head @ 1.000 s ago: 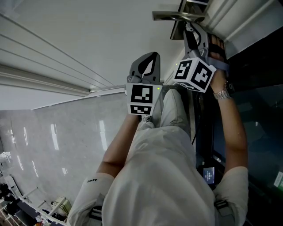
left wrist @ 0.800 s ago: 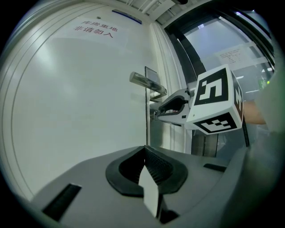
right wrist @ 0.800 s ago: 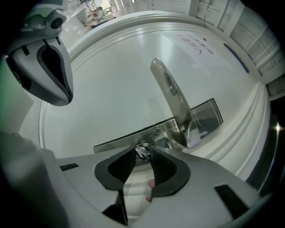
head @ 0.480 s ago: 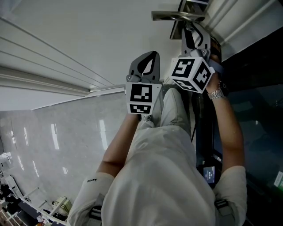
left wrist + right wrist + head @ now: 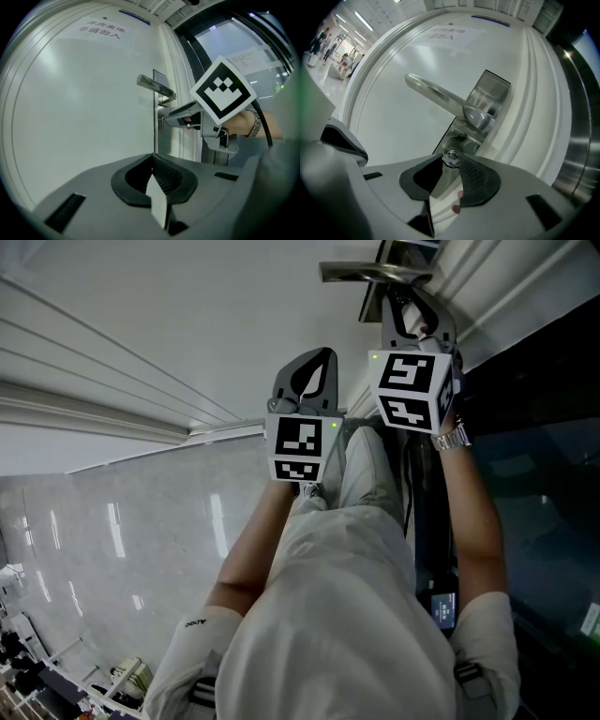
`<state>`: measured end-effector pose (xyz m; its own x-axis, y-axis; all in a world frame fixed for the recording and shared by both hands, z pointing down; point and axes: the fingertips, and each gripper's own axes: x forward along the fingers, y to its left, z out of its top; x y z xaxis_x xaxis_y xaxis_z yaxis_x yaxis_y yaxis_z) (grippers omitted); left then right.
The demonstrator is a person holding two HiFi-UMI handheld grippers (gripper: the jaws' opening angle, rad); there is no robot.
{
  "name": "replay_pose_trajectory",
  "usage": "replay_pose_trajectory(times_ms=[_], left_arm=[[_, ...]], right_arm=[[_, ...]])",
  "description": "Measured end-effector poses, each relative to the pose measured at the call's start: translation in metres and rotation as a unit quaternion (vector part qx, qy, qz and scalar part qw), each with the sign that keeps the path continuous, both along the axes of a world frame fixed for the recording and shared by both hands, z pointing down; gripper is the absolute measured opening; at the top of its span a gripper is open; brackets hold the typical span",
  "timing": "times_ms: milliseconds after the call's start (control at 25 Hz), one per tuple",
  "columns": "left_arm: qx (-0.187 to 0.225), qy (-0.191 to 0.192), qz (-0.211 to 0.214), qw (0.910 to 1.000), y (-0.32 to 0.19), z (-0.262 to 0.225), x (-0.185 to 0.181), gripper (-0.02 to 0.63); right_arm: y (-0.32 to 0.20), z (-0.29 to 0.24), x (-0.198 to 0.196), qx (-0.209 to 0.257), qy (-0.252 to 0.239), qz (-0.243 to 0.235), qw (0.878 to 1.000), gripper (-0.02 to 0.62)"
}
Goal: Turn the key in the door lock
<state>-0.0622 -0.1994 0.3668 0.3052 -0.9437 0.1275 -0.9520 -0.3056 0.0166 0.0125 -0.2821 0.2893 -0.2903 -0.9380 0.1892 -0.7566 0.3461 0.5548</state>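
A small silver key point(image 5: 451, 158) sticks in the lock below the lever handle point(image 5: 440, 96) on a steel lock plate point(image 5: 487, 101) of a white door. My right gripper point(image 5: 451, 162) is shut on the key's head, pinched between its dark pads. In the head view the right gripper point(image 5: 405, 307) reaches to the lock plate point(image 5: 373, 304) under the handle point(image 5: 370, 273). My left gripper point(image 5: 314, 367) hangs back from the door, shut with nothing in it. From the left gripper view the left gripper point(image 5: 152, 159) looks at the right gripper point(image 5: 168, 120) at the lock.
The white door point(image 5: 169, 324) carries a printed sign point(image 5: 101, 30) high up. Its moulded frame point(image 5: 539, 108) and a dark glass panel point(image 5: 534, 456) stand to the right. The person's legs and a glossy marble floor point(image 5: 112, 540) lie below.
The right gripper has rolled about its own axis at the lock, its marker cube turning to a new face, with the key still pinched. The left gripper has stayed where it was.
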Motion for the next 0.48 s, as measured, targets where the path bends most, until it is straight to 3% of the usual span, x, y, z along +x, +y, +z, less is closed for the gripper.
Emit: replay_pose_trajectory(times_ms=[280, 480], left_arm=[[0.0, 0.0, -0.002, 1.0, 0.0024, 0.0002, -0.0013, 0.008], [0.0, 0.001, -0.003, 1.0, 0.0033, 0.0, -0.0025, 0.008]], right_arm=[[-0.0025, 0.0009, 0.0038, -0.061, -0.129, -0.003, 0.99, 0.107], [-0.0027, 0.0013, 0.0051, -0.071, -0.143, 0.0, 0.987, 0.107]])
